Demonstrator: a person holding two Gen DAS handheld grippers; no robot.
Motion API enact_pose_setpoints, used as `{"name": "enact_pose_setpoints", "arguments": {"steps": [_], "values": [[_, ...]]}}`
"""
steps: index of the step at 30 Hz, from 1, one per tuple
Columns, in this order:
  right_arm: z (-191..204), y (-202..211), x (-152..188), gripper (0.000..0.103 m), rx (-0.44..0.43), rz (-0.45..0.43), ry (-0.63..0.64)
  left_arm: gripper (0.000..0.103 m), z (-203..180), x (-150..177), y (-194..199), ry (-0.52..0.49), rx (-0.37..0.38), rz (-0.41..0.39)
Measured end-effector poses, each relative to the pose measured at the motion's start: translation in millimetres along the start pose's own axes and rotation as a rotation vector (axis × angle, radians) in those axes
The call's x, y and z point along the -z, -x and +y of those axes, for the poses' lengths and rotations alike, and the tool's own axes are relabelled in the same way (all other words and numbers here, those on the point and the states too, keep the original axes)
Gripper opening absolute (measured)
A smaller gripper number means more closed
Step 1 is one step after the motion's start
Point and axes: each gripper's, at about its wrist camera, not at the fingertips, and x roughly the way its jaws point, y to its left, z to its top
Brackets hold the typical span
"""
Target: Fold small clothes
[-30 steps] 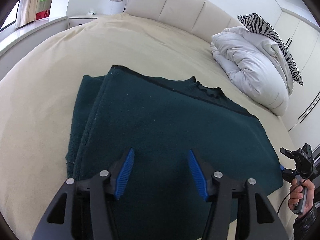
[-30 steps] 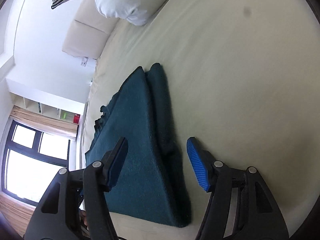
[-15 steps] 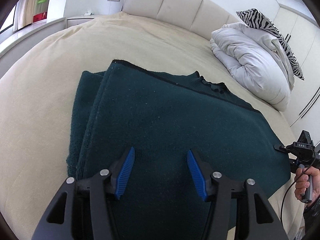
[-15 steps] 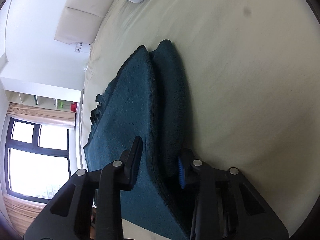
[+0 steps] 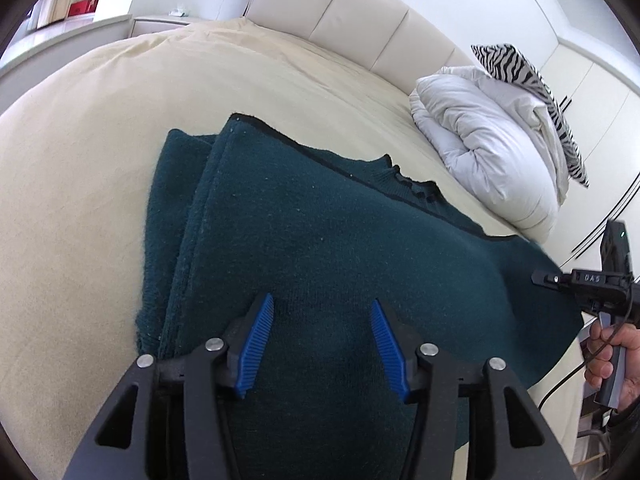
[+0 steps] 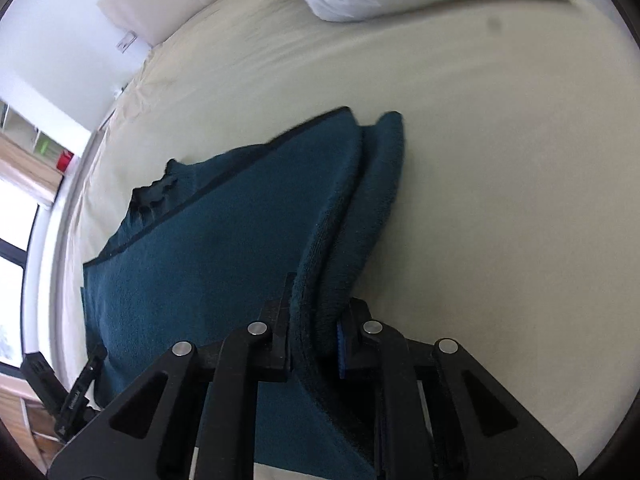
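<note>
A dark teal garment (image 5: pixel 320 248) is laid on the cream bed (image 5: pixel 100 160), already doubled, with layered edges showing along one side, so a first fold is judged done. Its stacked edge is pinched between the closing right tongs (image 6: pixel 316 344), while the left tongs (image 5: pixel 322 336) are held part-open and narrowing above the cloth, nothing gripped. A further fold and smoothing appear to remain.

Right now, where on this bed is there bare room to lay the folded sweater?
Bare sheet runs from the green sweater to the bed's rounded edge, and more lies between sweater and headboard. The corner by the white duvet is crowded.
</note>
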Motion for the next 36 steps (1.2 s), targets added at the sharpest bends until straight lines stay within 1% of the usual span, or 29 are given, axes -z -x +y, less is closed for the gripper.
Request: {"name": "enact_pose_setpoints", "arguments": {"steps": [2, 3, 4, 5, 6, 8, 9, 10, 11, 12, 13, 16, 19, 21, 22, 23, 24, 26, 28, 29, 31, 32, 34, 36], "values": [[61, 6, -2, 0.013, -0.004, -0.018, 0.120, 0.045, 9, -2, 3, 0.050, 0.044, -0.006], [91, 7, 1, 0.013, -0.024, -0.016, 0.177, 0.040, 16, -3, 5, 0.084, 0.071, -0.009], [132, 5, 9, 0.013, -0.048, -0.006, 0.265, 0.037, 22, -3, 8, 0.116, 0.098, -0.013], [162, 0, 18, 0.013, -0.059, 0.002, 0.336, 0.037, 29, -3, 11, 0.157, 0.130, -0.016], [196, -7, 31, 0.013, -0.079, 0.018, 0.417, 0.038, 34, -4, 15, 0.191, 0.144, -0.018], [242, -35, 52, 0.013, -0.120, 0.081, 0.508, 0.043, 45, -7, 26, 0.255, 0.175, -0.034], [256, -52, 62, 0.013, -0.138, 0.119, 0.526, 0.046, 48, -8, 30, 0.270, 0.189, -0.040], [265, -68, 69, 0.013, -0.152, 0.149, 0.524, 0.052, 49, -11, 35, 0.276, 0.194, -0.049], [270, -78, 73, 0.014, -0.155, 0.158, 0.517, 0.056, 48, -14, 38, 0.274, 0.194, -0.053], [272, -83, 74, 0.014, -0.164, 0.151, 0.509, 0.063, 47, -17, 39, 0.277, 0.196, -0.055], [272, -85, 73, 0.014, -0.179, 0.134, 0.494, 0.067, 46, -21, 38, 0.288, 0.201, -0.052], [261, -78, 70, 0.014, -0.214, 0.121, 0.470, 0.069, 37, -34, 28, 0.302, 0.219, -0.017], [251, -64, 73, 0.017, -0.230, 0.104, 0.479, 0.070, 19, -43, 13, 0.252, 0.198, 0.037], [242, -51, 84, 0.026, -0.255, 0.104, 0.499, 0.070, 9, -44, -1, 0.236, 0.184, 0.094], [235, -44, 95, 0.030, -0.278, 0.101, 0.509, 0.070, 5, -44, -5, 0.230, 0.176, 0.109], [229, -37, 102, 0.040, -0.301, 0.096, 0.520, 0.070, 1, -43, -9, 0.220, 0.162, 0.124], [224, -31, 109, 0.046, -0.309, 0.085, 0.532, 0.070, -3, -43, -11, 0.210, 0.152, 0.133], [212, -20, 123, 0.046, -0.319, 0.072, 0.555, 0.069, -11, -43, -15, 0.189, 0.134, 0.158], [194, -7, 136, 0.046, -0.359, 0.076, 0.552, 0.069, -19, -43, -15, 0.167, 0.122, 0.174], [185, -1, 141, 0.046, -0.369, 0.075, 0.545, 0.069, -23, -44, -17, 0.154, 0.114, 0.184], [164, 13, 150, 0.046, -0.387, 0.054, 0.522, 0.062, -30, -44, -21, 0.135, 0.081, 0.213], [153, 16, 154, 0.046, -0.388, 0.040, 0.502, 0.060, -32, -44, -23, 0.133, 0.077, 0.224], [127, 24, 158, 0.046, -0.394, 0.008, 0.440, 0.051, -35, -43, -26, 0.136, 0.067, 0.248], [101, 28, 166, 0.046, -0.401, -0.021, 0.370, 0.048, -37, -42, -26, 0.137, 0.057, 0.262]]}}
